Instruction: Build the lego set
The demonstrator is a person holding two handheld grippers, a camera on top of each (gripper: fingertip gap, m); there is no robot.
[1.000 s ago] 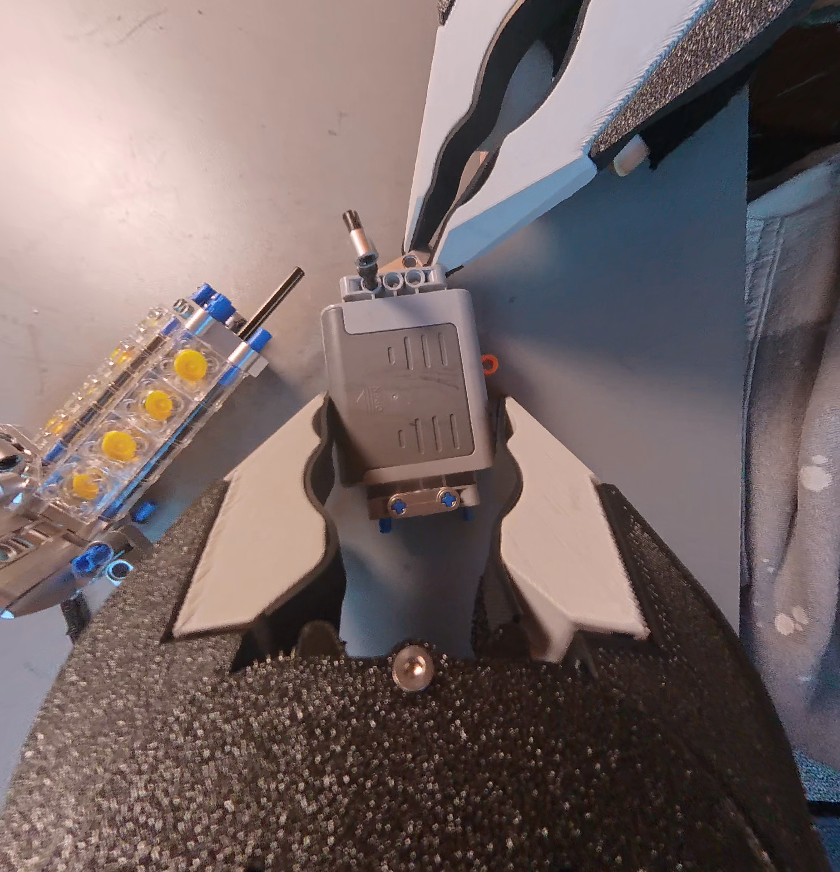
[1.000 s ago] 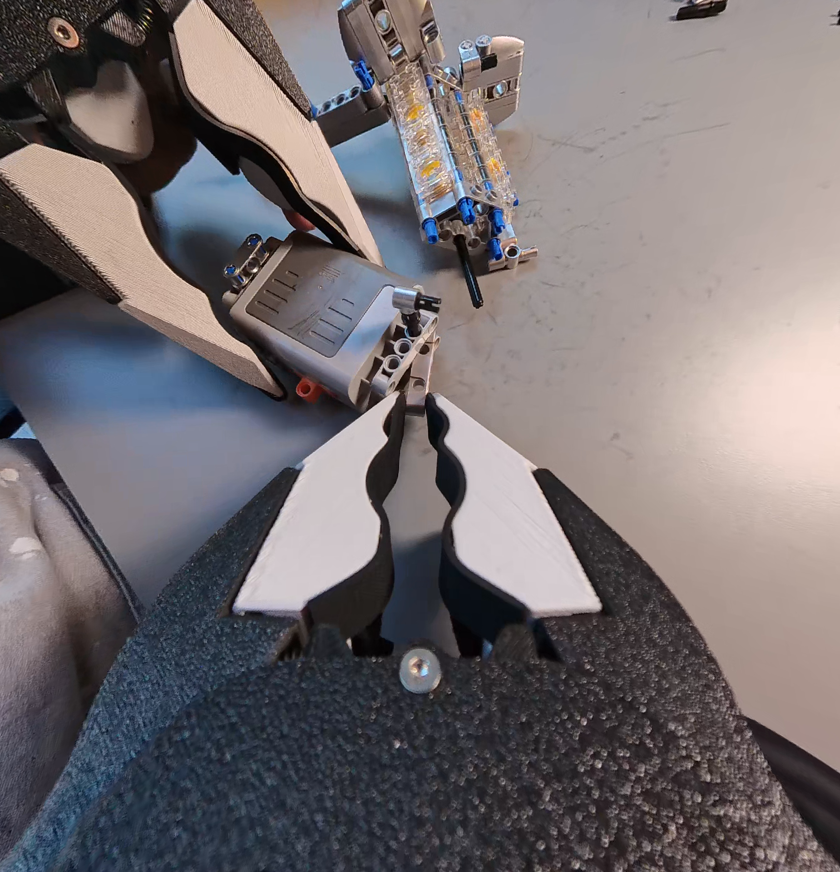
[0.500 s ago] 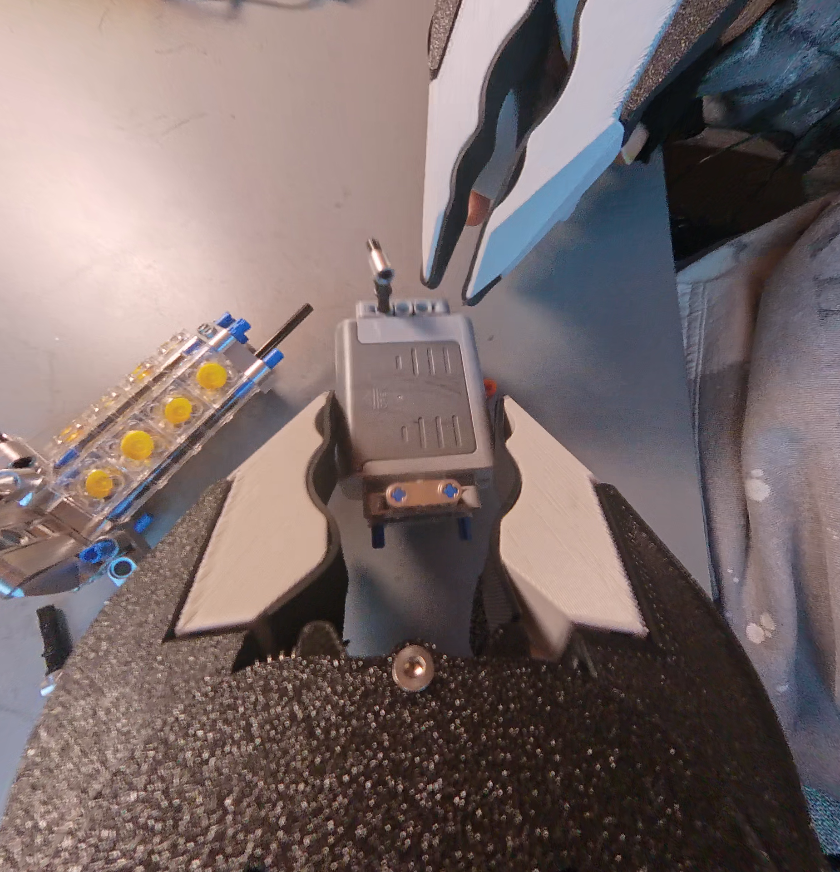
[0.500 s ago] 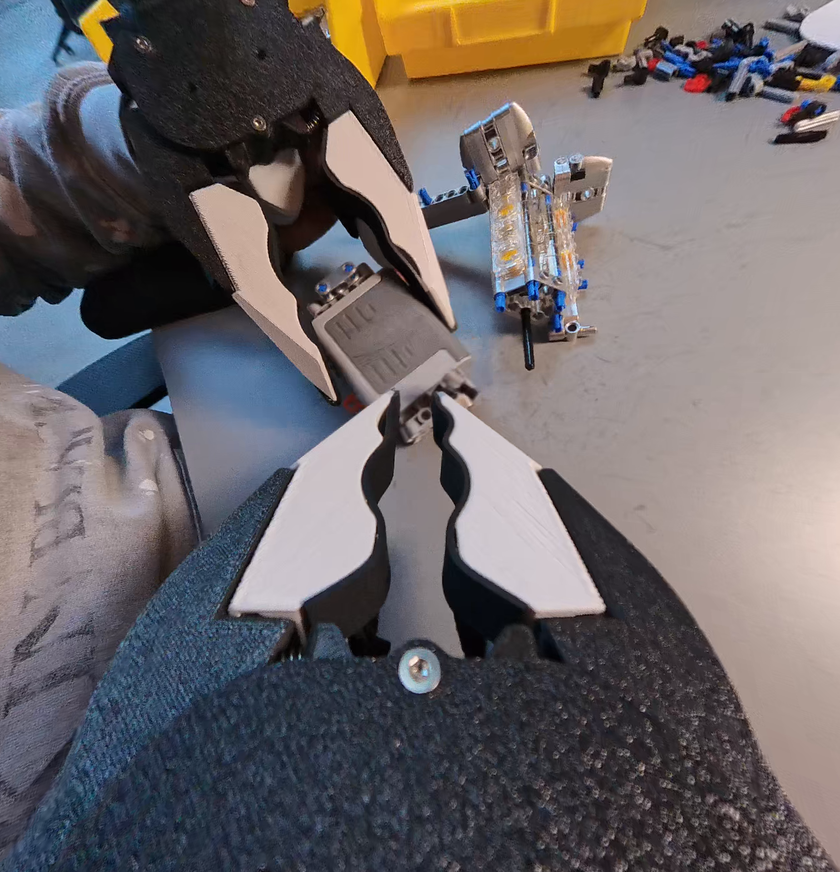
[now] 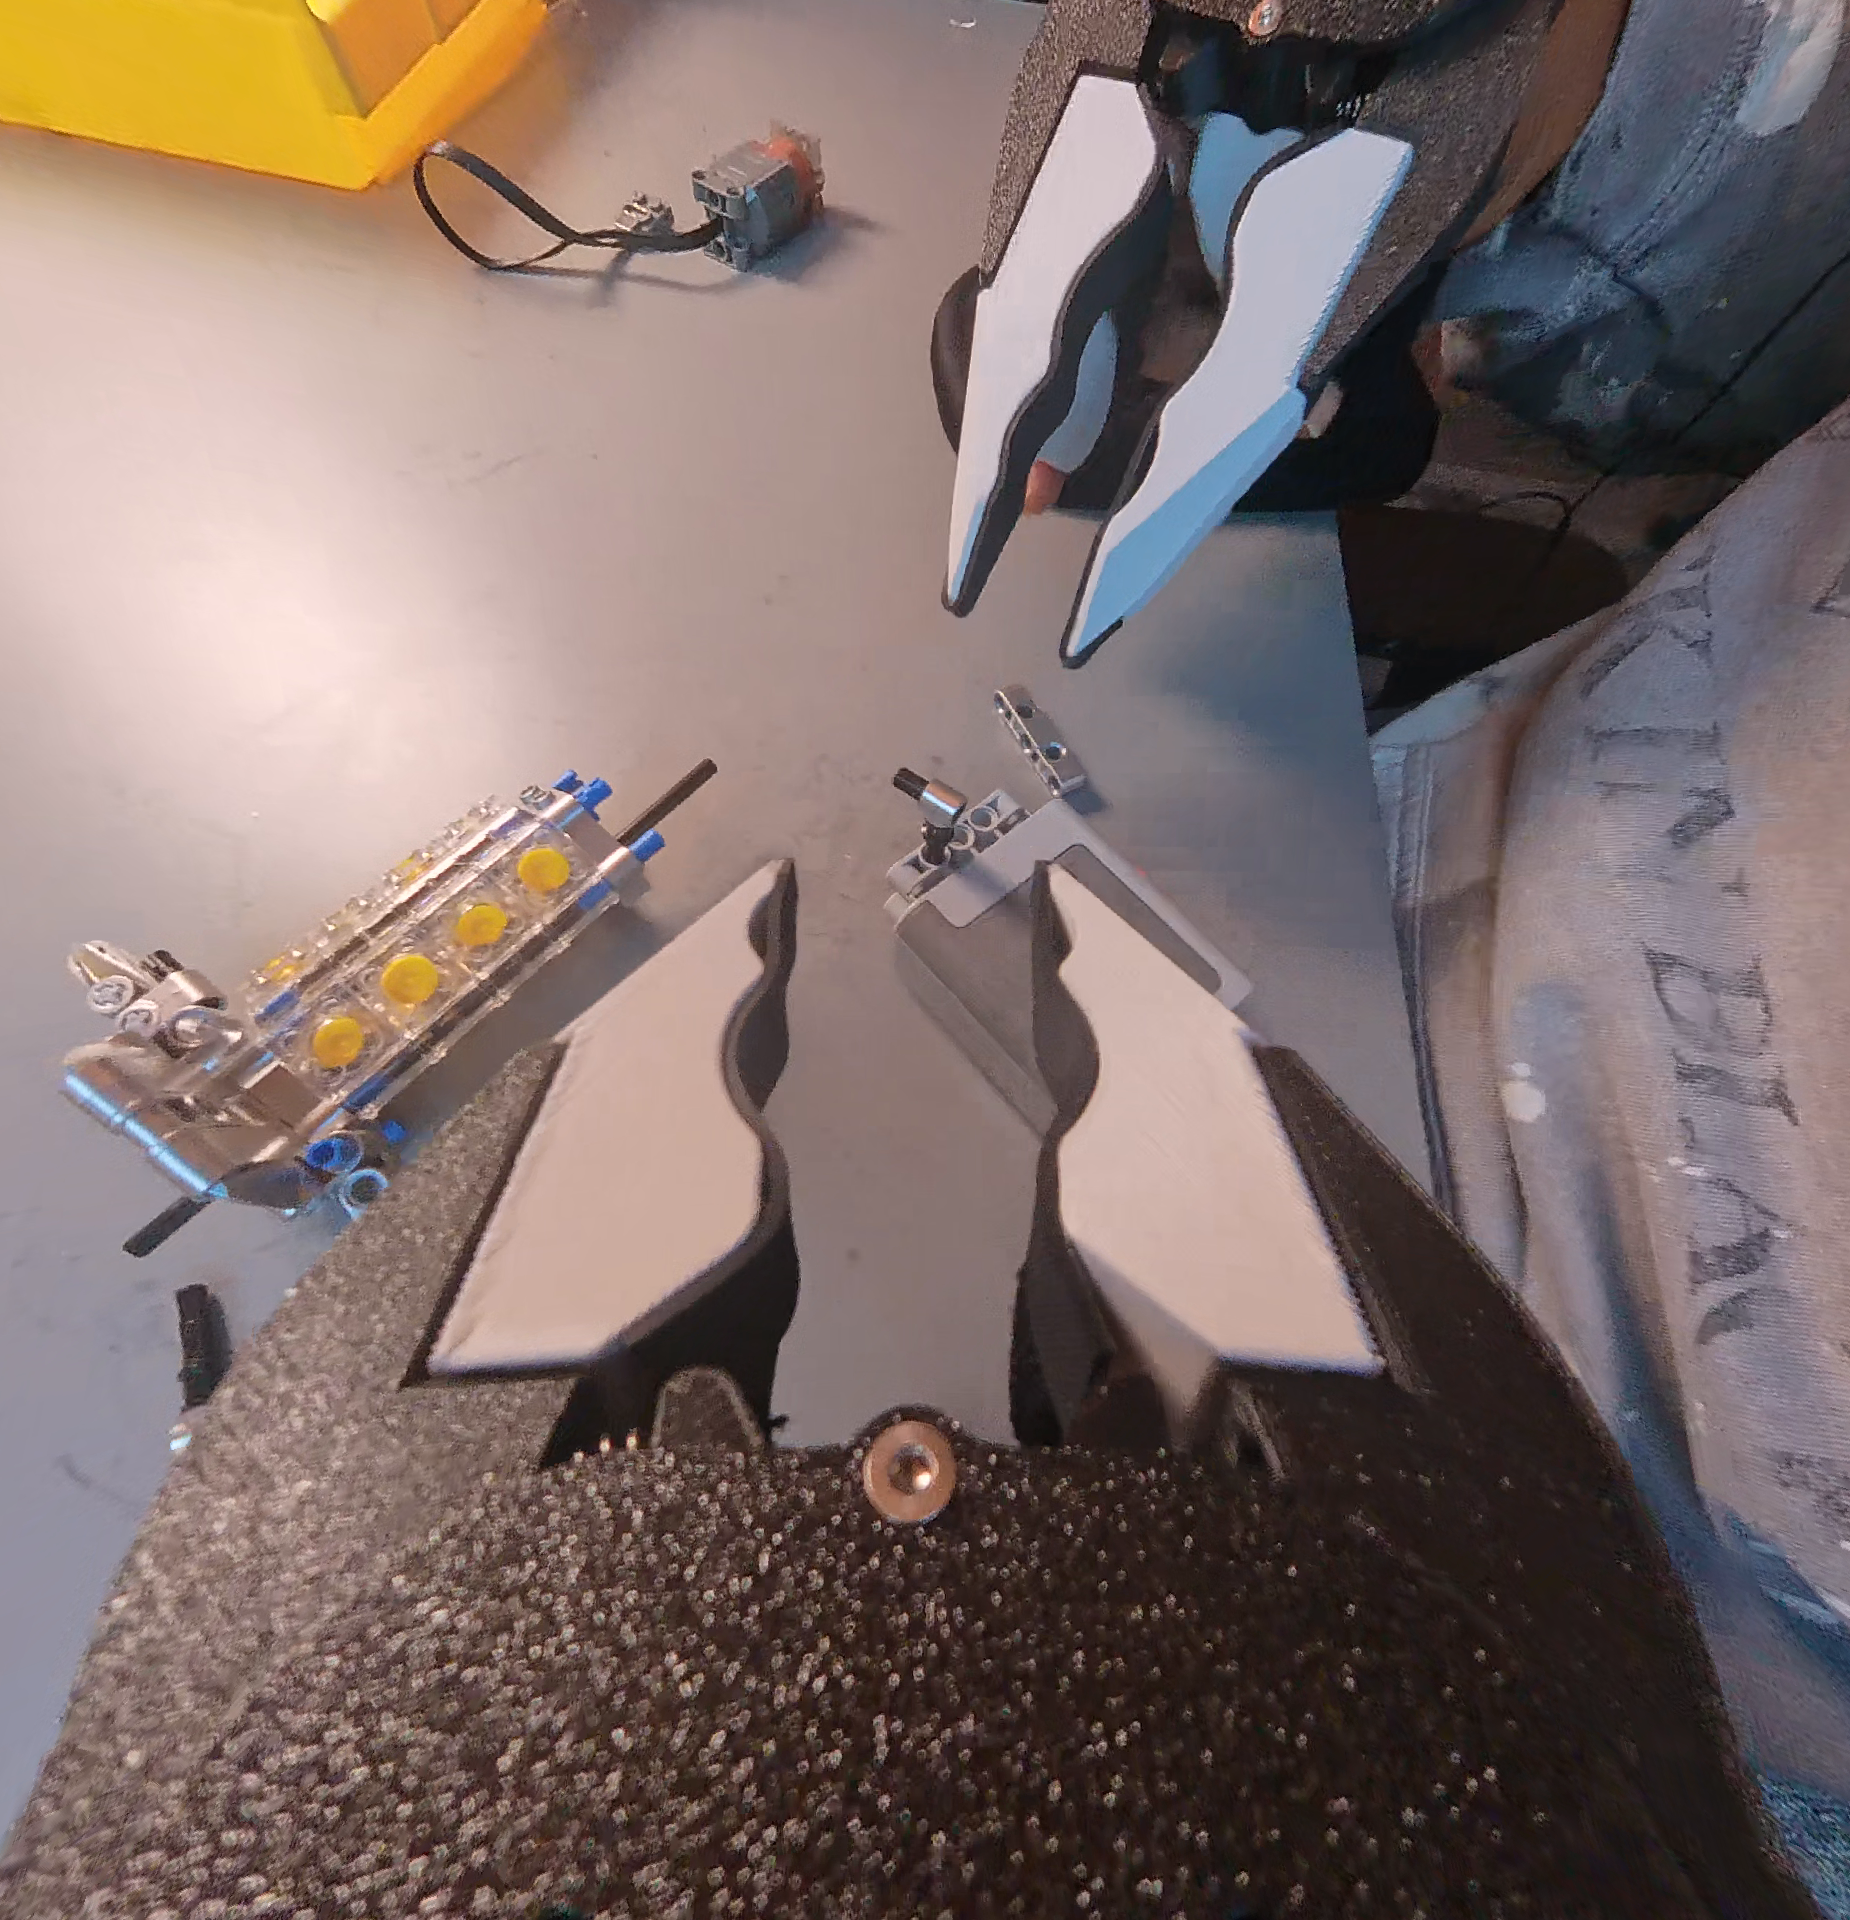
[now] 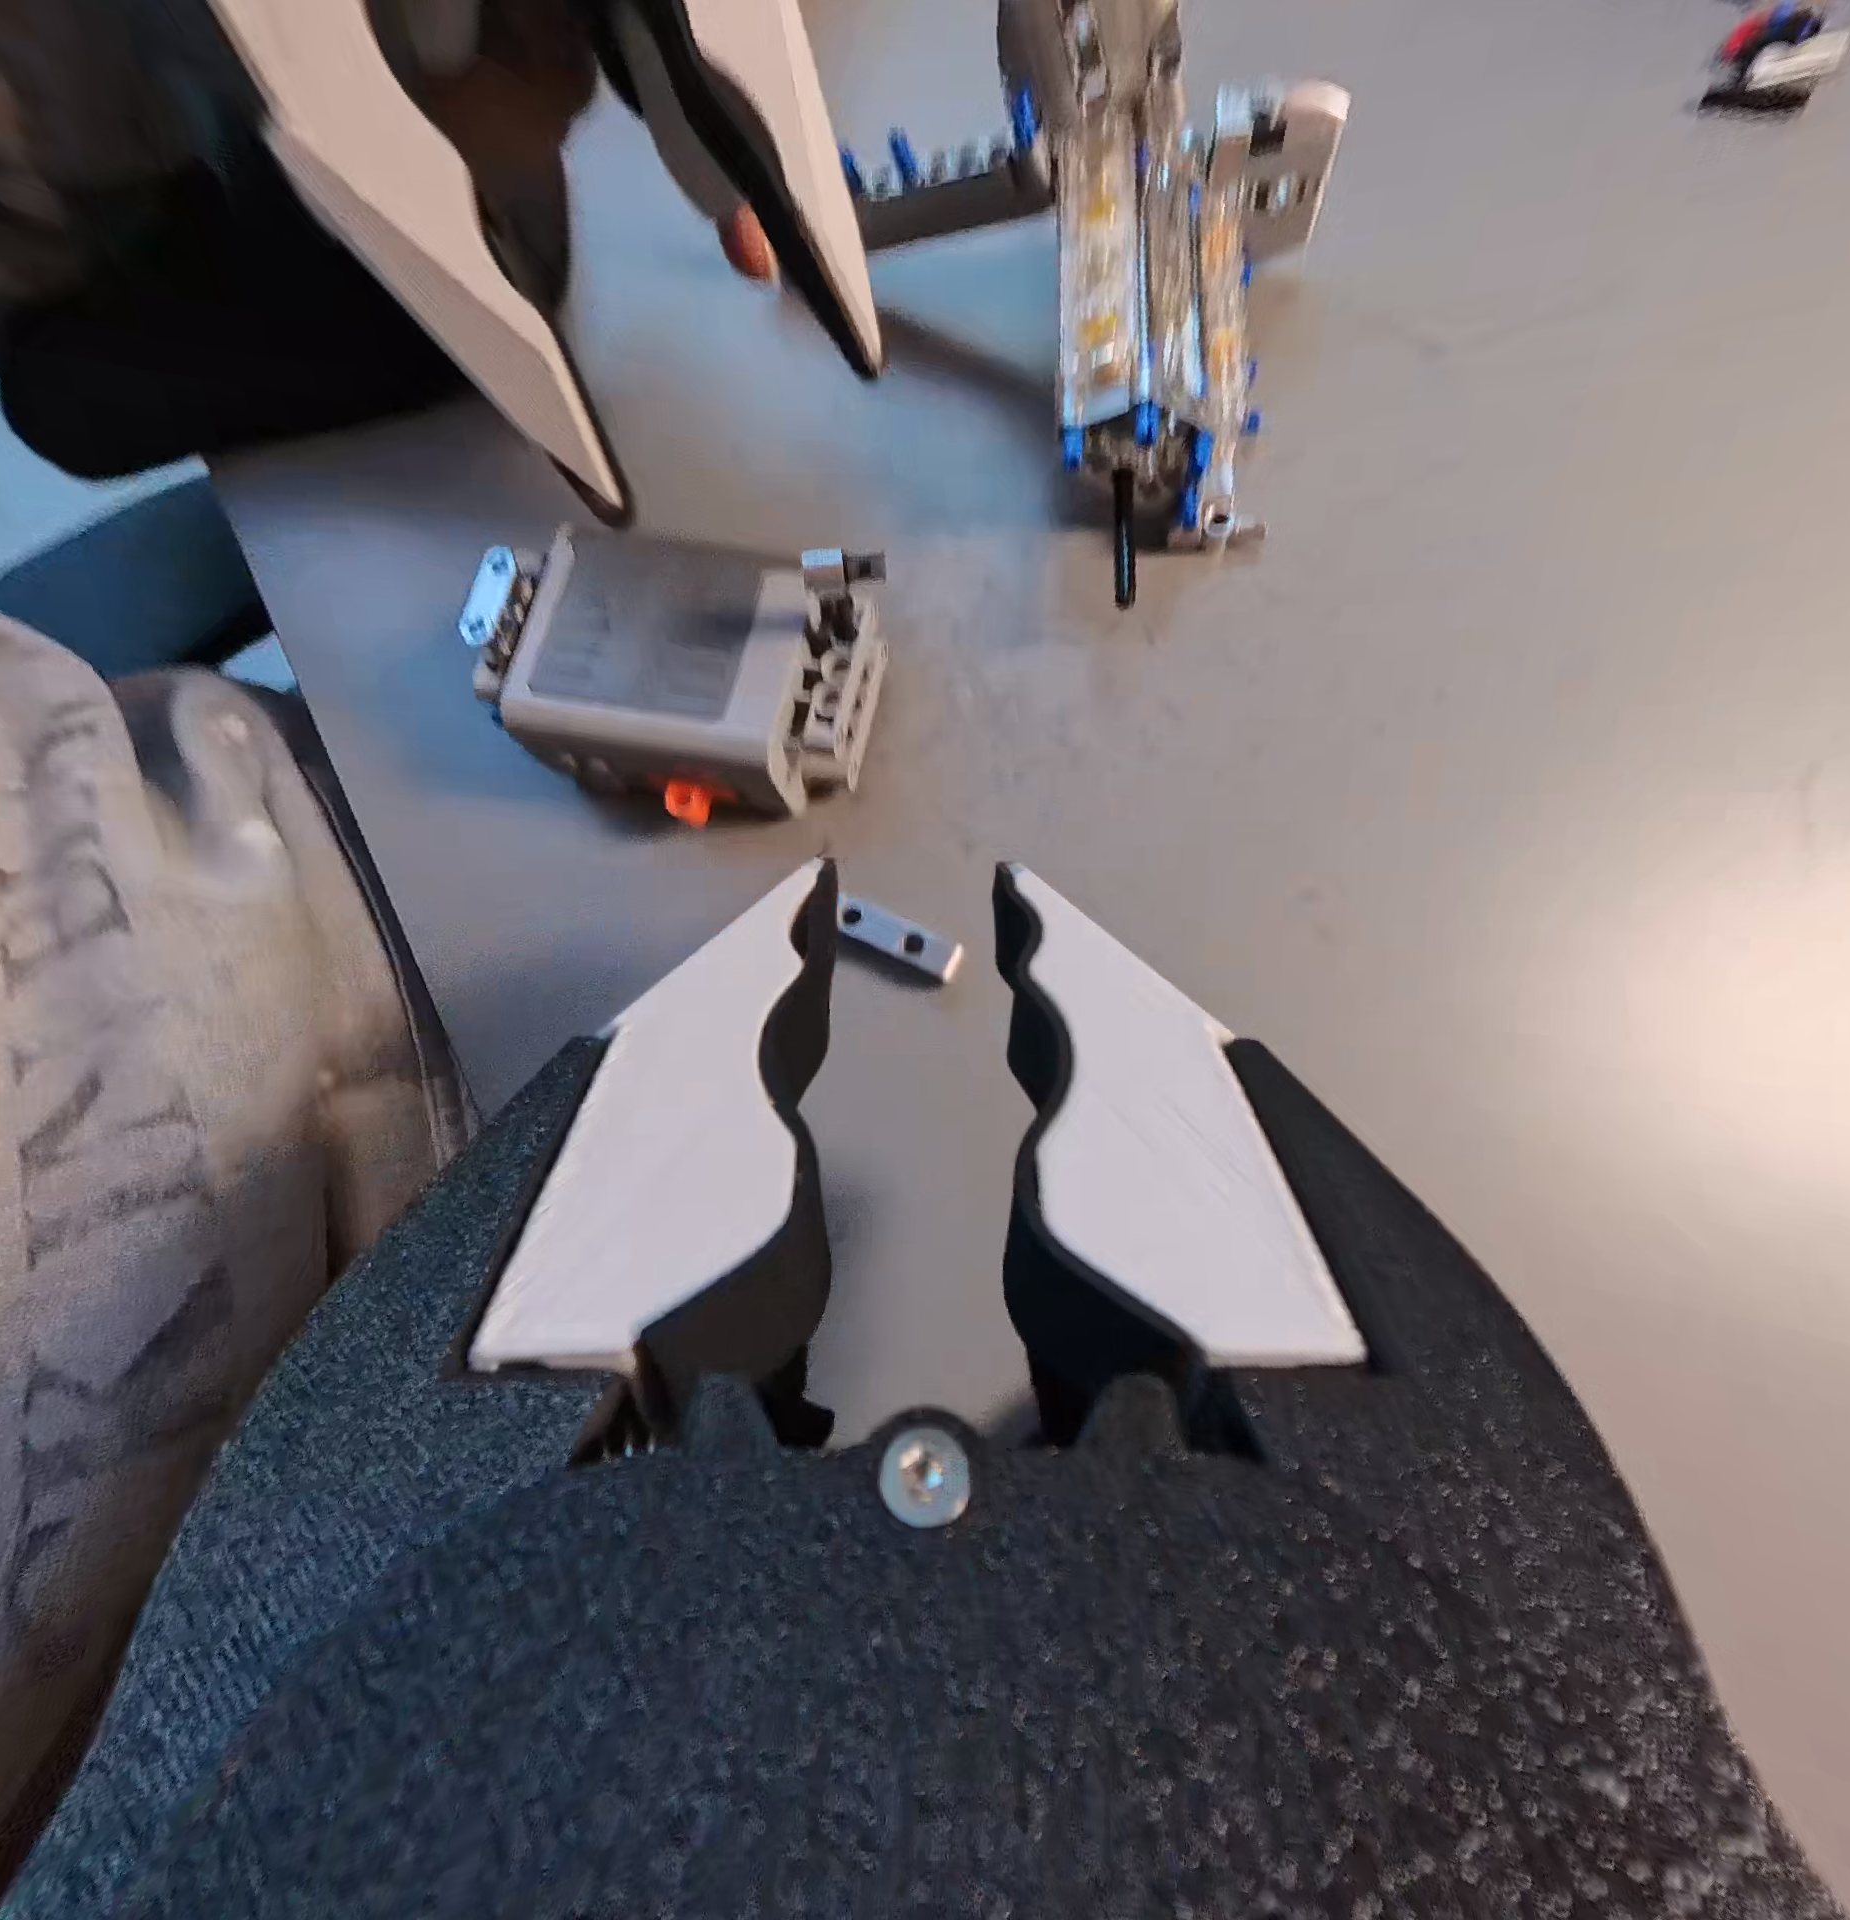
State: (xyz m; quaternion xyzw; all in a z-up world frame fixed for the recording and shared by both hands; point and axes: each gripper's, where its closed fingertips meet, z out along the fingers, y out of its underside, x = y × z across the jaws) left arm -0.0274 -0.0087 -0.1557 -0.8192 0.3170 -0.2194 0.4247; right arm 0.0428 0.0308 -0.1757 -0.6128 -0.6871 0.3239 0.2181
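Released since a second ago, one grey battery box (image 6: 682,675) on the table (image 5: 381,468), left gripper (image 5: 910,883) and right gripper (image 6: 910,878) both spread empty, one small grey beam (image 6: 900,940) between right's tips, one motor with cable (image 5: 755,197) only in left view.

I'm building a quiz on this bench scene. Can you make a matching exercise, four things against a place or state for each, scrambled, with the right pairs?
Things
1. grey battery box
2. small grey beam
3. clear-brick assembly
4. cabled motor

Places or states
A. near the yellow bin, far side of the table
B. lies loose just ahead of the open right gripper
C. yellow studs inside, black axle sticking out
D. rests on the table, orange tab on its side, beside the open left gripper

Pairs: 1-D, 2-B, 3-C, 4-A
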